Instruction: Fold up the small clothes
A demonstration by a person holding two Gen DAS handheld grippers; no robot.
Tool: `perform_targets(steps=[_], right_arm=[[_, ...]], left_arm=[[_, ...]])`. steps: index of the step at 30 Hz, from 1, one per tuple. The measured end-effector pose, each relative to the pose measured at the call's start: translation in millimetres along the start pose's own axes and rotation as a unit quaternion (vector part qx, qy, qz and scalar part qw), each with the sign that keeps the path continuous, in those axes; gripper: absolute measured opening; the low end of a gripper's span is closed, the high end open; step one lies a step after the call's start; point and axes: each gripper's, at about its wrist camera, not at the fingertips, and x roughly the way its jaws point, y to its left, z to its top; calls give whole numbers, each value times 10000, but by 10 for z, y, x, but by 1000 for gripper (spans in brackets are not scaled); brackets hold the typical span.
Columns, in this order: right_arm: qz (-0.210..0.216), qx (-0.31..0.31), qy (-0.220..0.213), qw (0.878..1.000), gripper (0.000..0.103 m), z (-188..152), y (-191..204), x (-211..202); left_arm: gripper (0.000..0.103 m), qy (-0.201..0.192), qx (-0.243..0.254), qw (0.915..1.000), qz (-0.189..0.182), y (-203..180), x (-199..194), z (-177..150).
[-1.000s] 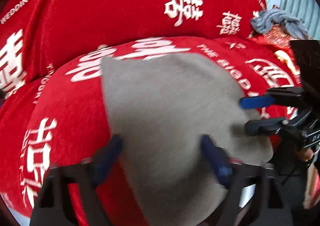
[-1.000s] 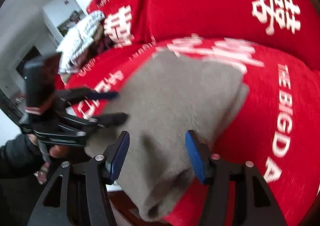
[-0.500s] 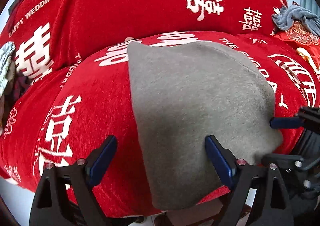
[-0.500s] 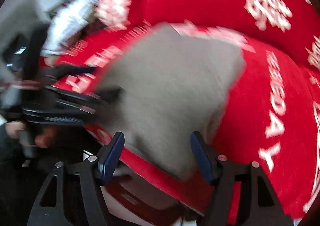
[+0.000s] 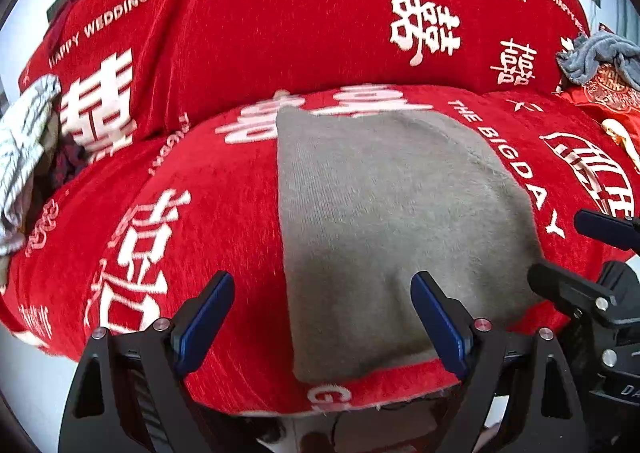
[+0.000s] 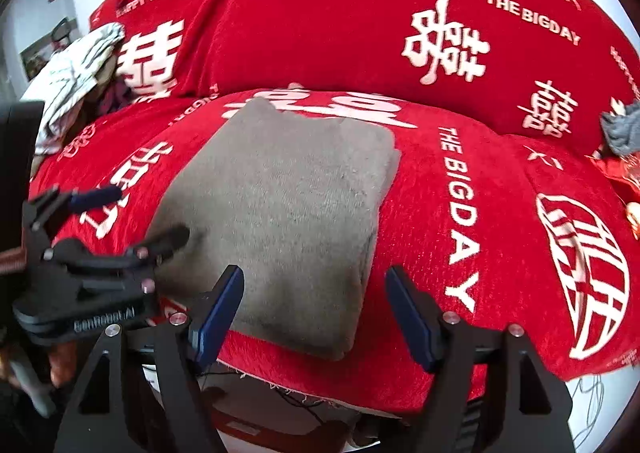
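Where cushions meet: striped cloth (image 6: 72, 85), grey rag (image 5: 596, 57).

Left gripper (image 5: 322, 317): matte black skeletal frame with triangular cut-outs; two fingers faced with dark blue pads; silver round-head screws at the finger pivots. Seen from the right wrist view, at 9 o'clock, its body carries pale lettering, only partly legible. Right gripper (image 6: 314, 313): same black frame, blue pads, silver screws; from the left wrist view, at 4 o'clock, faint white letters show on its housing.
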Motion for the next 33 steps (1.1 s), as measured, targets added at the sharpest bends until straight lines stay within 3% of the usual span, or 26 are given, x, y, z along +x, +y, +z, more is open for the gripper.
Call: perform_targets(steps=[11,18,33], right_arm=[[-112,553,92,9984,77,-52,-96,17],[-191,453,127,9987,77,-61,-39,16],[-317,177,76,9993,77,-88,123,-40]], left_arm=[[90,-132,95,9995,265,-136,-112,-119],[90,-83,-140,9998,134,-20,-101,-130],[90,-327,-312,9986,275,90,-225,-154]])
